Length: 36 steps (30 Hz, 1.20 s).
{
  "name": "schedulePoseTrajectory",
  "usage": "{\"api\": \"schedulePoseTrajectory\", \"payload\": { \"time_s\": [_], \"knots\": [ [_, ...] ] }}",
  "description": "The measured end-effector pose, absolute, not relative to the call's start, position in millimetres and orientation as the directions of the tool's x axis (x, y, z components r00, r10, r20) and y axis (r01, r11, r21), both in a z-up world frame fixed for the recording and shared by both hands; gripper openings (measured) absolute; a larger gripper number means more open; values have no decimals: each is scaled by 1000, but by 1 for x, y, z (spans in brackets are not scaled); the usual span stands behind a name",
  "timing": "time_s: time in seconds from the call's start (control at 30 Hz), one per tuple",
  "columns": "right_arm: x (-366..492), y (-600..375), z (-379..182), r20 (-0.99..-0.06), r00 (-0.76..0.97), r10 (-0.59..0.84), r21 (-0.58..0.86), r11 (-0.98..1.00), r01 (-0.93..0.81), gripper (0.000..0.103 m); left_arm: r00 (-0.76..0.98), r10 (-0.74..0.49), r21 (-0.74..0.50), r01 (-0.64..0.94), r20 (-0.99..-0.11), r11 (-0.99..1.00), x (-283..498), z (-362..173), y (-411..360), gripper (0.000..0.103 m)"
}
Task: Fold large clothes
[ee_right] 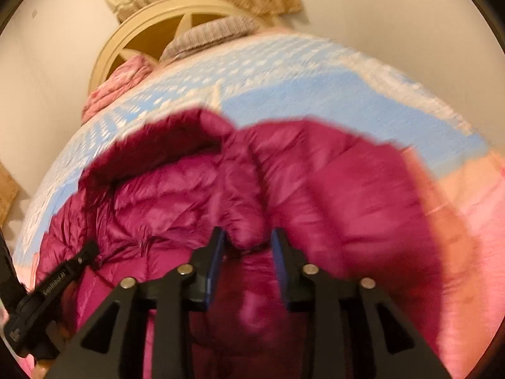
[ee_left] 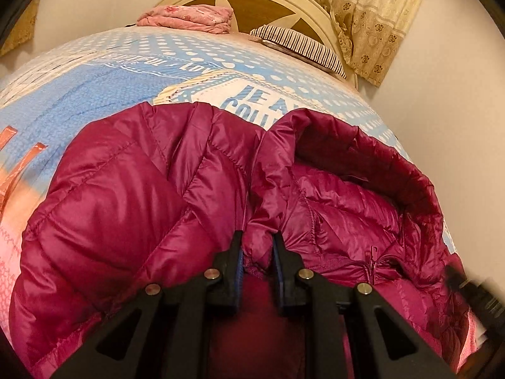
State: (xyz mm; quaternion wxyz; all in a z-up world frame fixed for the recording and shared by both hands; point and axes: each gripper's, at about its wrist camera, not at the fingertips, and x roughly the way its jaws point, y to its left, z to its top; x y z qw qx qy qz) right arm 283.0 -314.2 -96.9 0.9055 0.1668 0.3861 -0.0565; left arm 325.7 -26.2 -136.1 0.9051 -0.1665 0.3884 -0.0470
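A big bed [ee_left: 94, 72] fills the room. The puffy red coat [ee_left: 126, 189] lies on the bed, its hood [ee_left: 363, 158] toward the headboard [ee_left: 262, 3]. A pink blanket [ee_left: 189, 15] and striped pillow [ee_left: 300, 47] sit by the headboard. The left gripper [ee_left: 257, 240] pinches a fold of coat. The right gripper [ee_right: 247, 237] is a bit open around a coat fold, not squeezing it.

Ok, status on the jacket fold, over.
Left hand-held gripper shut on magenta puffer jacket. Right hand-held gripper open, jacket fold between its jaws. Nothing in the way on bedspread.
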Motion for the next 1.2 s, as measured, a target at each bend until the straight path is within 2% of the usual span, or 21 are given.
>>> {"api": "schedulePoseTrajectory", "payload": {
  "time_s": [0.03,0.13,0.17,0.37,0.5,0.63,0.77,0.87,0.93,1.0,1.03,1.1,1.13,1.2],
  "knots": [
    [280,-318,-86,-696,718,-1,258,933,252,39,695,-211,-334,-45,-687,941,325,-136,-27,18],
    [290,-327,-49,-606,793,-53,287,916,280,40,698,-200,-324,-49,-688,945,326,-136,-27,18],
    [305,-326,-42,-604,795,-52,285,918,276,40,699,-198,-322,-49,-687,945,325,-136,-28,18],
    [402,-305,-59,-708,706,0,281,918,281,39,700,-192,-317,-52,-688,947,325,-137,-29,18],
    [403,-295,-92,-801,585,132,315,923,223,39,700,-202,-332,-53,-685,942,326,-137,-27,18],
    [369,-288,-116,-836,539,105,221,963,155,33,696,-228,-358,-44,-681,933,327,-138,-24,19],
    [337,-273,-127,-768,641,3,67,995,75,33,671,-313,-436,-16,-672,900,325,-135,-11,19],
    [332,-261,-127,-751,655,-80,-43,996,73,34,693,-260,-354,7,-673,935,313,-105,-8,21],
    [331,-263,-127,-748,660,-72,-36,997,67,35,738,-227,-310,25,-636,950,308,-79,-9,21],
    [327,-269,-127,-741,670,-44,0,998,66,35,768,-251,-310,72,-588,948,314,-50,-15,22],
    [326,-270,-126,-738,674,-37,10,998,66,35,783,-260,-308,93,-565,947,323,-36,-21,24],
    [326,-268,-126,-736,676,-44,0,998,66,35,797,-232,-263,95,-558,960,344,-22,-37,48],
    [325,-266,-125,-735,676,-52,-10,998,66,35,800,-196,-211,89,-567,973,358,-19,-50,52],
    [329,-262,-125,-733,678,-60,-21,998,66,35,787,-162,-131,104,-595,986,385,-25,-69,53]
  ]
}}
